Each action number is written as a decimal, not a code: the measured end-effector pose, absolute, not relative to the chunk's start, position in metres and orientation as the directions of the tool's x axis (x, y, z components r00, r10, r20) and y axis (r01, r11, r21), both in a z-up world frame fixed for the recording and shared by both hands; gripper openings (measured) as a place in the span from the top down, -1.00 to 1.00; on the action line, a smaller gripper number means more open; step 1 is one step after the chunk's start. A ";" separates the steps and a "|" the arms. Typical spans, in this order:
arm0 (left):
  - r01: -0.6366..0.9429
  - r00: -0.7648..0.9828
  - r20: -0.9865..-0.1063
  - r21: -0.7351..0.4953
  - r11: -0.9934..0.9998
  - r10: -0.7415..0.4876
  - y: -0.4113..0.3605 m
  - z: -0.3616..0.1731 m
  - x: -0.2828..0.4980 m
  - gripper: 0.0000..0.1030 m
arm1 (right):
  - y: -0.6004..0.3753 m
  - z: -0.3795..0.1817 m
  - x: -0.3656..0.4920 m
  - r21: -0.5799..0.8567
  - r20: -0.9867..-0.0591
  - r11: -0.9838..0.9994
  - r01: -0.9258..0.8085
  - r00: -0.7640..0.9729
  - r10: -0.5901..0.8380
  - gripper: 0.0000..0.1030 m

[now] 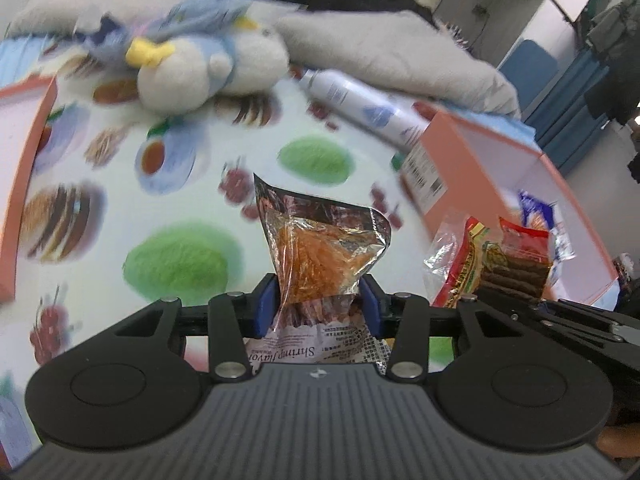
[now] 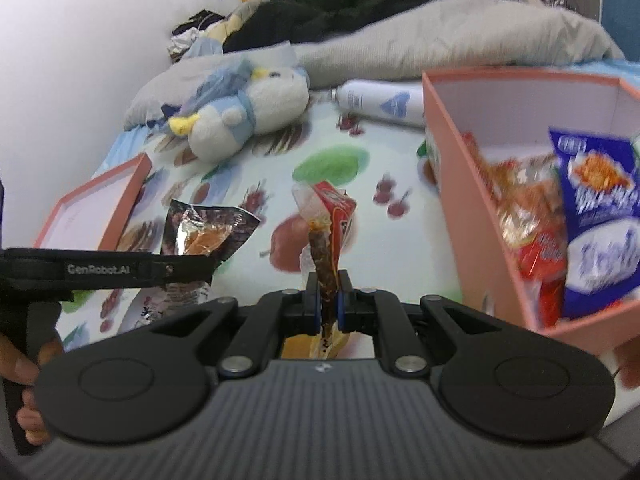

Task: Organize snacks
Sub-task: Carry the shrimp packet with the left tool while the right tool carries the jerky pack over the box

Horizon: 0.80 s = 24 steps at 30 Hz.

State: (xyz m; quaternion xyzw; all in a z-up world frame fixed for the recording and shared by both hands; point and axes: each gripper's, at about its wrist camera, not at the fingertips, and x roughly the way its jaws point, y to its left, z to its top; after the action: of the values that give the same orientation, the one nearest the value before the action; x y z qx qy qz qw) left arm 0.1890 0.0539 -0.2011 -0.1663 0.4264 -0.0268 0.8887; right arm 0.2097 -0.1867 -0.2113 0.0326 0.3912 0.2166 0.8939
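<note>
1. Our left hand-held gripper [image 1: 320, 304] is clamped on the shrimp-flavour snack bag [image 1: 322, 256], held up above the patterned bed sheet [image 1: 120, 184], pads [image 1: 266, 306] pinching its lower middle.
2. Our right hand-held gripper [image 2: 329, 300] is pinched nearly closed on a thin red-topped snack packet [image 2: 326, 240], held edge-on.
3. We judge both light, crinkly and slippery; the contents look brittle, so a gentle squeeze suits.
4. Gripping near a sealed seam should hold better than the puffy middle.
5. The pink box [image 2: 472, 216] beside the right gripper already holds a blue chip bag [image 2: 596, 216] and other packets.
</note>
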 end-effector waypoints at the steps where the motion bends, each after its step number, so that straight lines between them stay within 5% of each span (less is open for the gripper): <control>1: -0.086 0.644 -0.741 -0.318 0.944 -0.191 0.052 -0.194 0.191 0.04 | -0.188 -0.205 0.211 0.223 -0.678 0.904 -0.364 0.609 0.412 0.79; 24: 0.144 0.785 -0.549 -0.289 0.947 -0.287 -0.043 -0.034 0.256 0.03 | -0.259 -0.067 0.226 0.130 -0.466 0.950 -0.285 0.828 0.312 0.79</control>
State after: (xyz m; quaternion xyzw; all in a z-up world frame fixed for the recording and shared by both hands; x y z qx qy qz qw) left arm 0.2562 -0.0433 -0.0336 -0.1163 0.3067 -0.1148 0.9377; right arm 0.2263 -0.2594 -0.0675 0.0274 0.2481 0.1561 0.9557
